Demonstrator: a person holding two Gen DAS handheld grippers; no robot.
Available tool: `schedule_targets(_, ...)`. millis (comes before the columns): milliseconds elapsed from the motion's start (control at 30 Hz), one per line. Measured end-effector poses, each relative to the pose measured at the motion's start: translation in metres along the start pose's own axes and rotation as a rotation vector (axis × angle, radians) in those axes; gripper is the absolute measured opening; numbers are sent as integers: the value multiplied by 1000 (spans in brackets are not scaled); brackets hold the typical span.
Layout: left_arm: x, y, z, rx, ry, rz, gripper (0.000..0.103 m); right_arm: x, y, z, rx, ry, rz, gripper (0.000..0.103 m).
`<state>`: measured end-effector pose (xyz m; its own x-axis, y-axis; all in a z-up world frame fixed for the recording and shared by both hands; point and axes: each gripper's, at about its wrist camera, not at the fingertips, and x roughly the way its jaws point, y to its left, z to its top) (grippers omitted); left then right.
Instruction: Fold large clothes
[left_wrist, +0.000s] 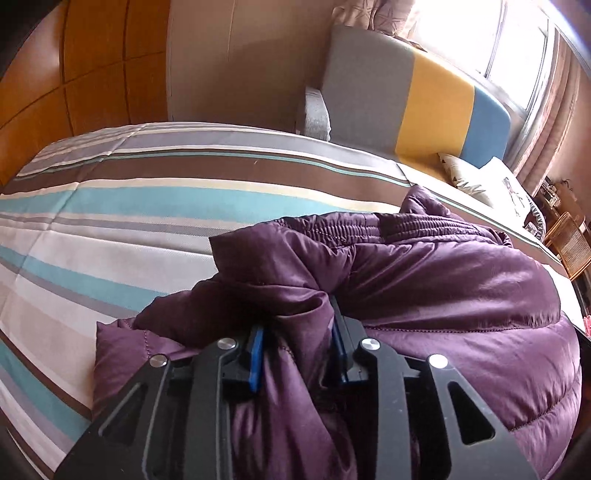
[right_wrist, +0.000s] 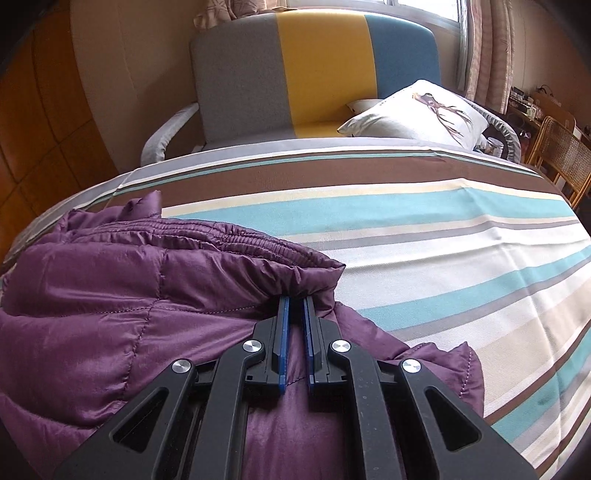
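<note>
The left gripper (left_wrist: 297, 325) stands partly open with a bunched fold of the purple padded jacket (left_wrist: 424, 280) lying loose between its blue pads, while the right gripper (right_wrist: 295, 301) is pinched nearly closed on the jacket's (right_wrist: 110, 295) folded edge just below the gathered band. The jacket lies heaped on the near part of the striped bedspread (right_wrist: 424, 229), its gathered band running crosswise at the far side of the heap. Beyond the bed stand a grey, yellow and blue headboard (right_wrist: 314, 66), a white printed pillow (right_wrist: 417, 114), wooden wall panels (left_wrist: 92, 66) and a curtained window (left_wrist: 509, 44).
</note>
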<state>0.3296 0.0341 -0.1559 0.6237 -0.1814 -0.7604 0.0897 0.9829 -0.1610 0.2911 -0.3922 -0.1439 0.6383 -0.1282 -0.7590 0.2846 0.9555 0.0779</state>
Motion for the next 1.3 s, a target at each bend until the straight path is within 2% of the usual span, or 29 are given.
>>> schedule_targets(33, -5, -1, 1, 5, 3, 6, 43, -2, 0, 2, -5, 6, -4, 7)
schedule_targets(67, -11, -2, 3, 9, -1, 22, 57, -8, 2, 4, -15, 7, -18, 11)
schedule_targets(100, -21, -3, 3, 13, -24, 40, 65, -18, 3, 6, -22, -11, -29, 17)
schedule_targets(133, -34, -3, 2, 11, -59, 32, 68, -31, 3, 6, -18, -44, -31, 37)
schedule_targets(167, -44, -3, 2, 4, -80, 22, 71, -43, 4, 6, -4, -76, -26, 63)
schedule_targets(200, -53, -5, 1, -5, -97, 17, 71, -56, 5, 6, 14, -114, -19, 66)
schedule_targets(233, -62, -7, 0, -15, -115, 13, 71, -72, 8, 5, 26, -156, 7, 66)
schedule_targets(367, -88, -37, -5, -10, -159, -8, 74, -93, 37, 1, -2, -170, 90, 61)
schedule_targets(467, -84, -73, -4, 90, -141, 25, 75, -86, 67, 0, -44, -141, 122, 61)
schedule_targets(600, -53, -109, 4, 207, -88, 110, 79, -59, 96, 3, -105, -87, 99, 61)
schedule_targets(667, -31, -110, 3, 203, -34, 131, 80, -41, 98, 4, -107, -52, 88, 61)
schedule_targets(700, -23, -107, 2, 185, -11, 118, 80, -32, 96, 3, -87, -34, 95, 61)
schedule_targets(800, -17, -104, -4, 148, -23, 118, 84, -17, 88, -1, -47, -22, 109, 61)
schedule_targets(1000, -11, -102, -13, 140, -41, 129, 84, -2, 92, -8, -59, -22, 83, 61)
schedule_targets(1200, -7, -101, -16, 136, -36, 123, 85, -10, 92, -6, -59, -10, 93, 61)
schedule_targets(1300, -7, -100, -17, 133, -39, 119, 85, -33, 92, 0, -42, -66, 119, 61)
